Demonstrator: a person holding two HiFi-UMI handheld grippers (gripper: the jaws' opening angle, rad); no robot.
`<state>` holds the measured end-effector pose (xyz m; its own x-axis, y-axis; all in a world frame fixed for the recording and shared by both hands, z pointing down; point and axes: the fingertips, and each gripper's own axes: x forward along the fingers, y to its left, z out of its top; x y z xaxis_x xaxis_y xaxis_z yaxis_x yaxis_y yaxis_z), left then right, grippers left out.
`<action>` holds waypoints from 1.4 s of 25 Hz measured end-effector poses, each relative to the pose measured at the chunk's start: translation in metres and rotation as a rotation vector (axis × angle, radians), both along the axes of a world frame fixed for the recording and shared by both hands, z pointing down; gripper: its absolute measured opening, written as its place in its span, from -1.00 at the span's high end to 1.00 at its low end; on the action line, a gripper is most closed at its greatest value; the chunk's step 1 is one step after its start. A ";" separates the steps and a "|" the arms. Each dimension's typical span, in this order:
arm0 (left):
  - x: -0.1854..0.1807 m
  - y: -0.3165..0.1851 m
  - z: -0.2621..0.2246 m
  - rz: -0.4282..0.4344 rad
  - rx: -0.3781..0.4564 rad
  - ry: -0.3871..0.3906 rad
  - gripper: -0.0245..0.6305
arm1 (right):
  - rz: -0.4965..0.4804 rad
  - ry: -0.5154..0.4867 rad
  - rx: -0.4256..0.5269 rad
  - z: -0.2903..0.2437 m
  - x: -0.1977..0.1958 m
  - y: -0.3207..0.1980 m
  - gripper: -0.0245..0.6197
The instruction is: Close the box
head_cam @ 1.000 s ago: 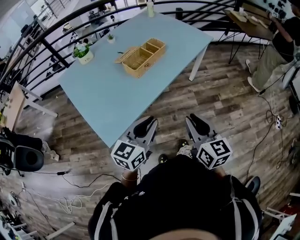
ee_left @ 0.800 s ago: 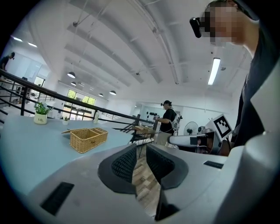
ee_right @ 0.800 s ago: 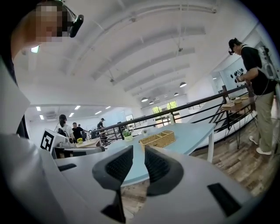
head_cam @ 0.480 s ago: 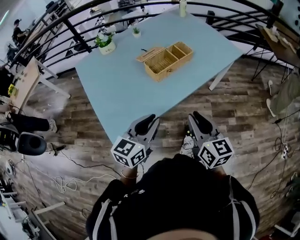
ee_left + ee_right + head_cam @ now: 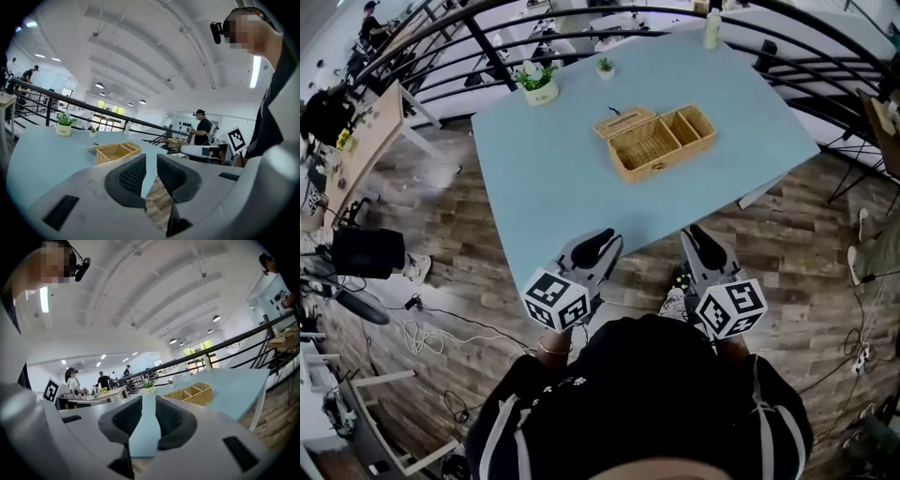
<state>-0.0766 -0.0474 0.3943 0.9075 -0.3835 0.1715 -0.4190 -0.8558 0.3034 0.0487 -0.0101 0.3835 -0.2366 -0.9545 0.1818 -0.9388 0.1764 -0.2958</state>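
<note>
**A:** Both tools are empty. The left gripper and the right gripper each have their jaws a narrow slot apart with nothing between them, and both hover just off the table's near edge.

**B:** And the wicker box?

**A:** It's on the table's far half, well apart from both tools. Its lid is thrown back toward the table's far side, so nothing's closed yet.

**B:** What worries you?

**A:** The reach, mostly. That basket looks light and the tabletop looks slick. I'd guess that if one jaw swings the lid over while nothing braces the body, the whole thing skids toward the table's far edge. Slots that narrow could also slip off the thin lid rim, and the lid might flop back open or land skewed on the dividers.
</note>
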 end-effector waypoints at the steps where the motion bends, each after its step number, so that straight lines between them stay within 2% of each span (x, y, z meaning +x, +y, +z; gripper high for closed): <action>1: 0.002 -0.006 0.001 -0.015 -0.005 -0.003 0.77 | -0.013 -0.003 0.002 0.001 0.004 -0.008 0.65; 11: 0.050 -0.046 0.007 -0.170 -0.027 -0.011 0.76 | -0.164 -0.019 0.001 0.008 0.057 -0.066 0.63; 23: 0.085 -0.079 0.005 -0.331 -0.044 0.001 0.75 | -0.327 -0.010 -0.002 0.008 0.095 -0.121 0.63; 30: 0.091 -0.089 0.005 -0.371 -0.073 0.017 0.74 | -0.387 -0.007 -0.008 0.015 0.100 -0.142 0.62; 35: 0.077 -0.098 0.010 -0.409 -0.102 0.018 0.74 | -0.416 -0.020 -0.016 0.021 0.091 -0.158 0.62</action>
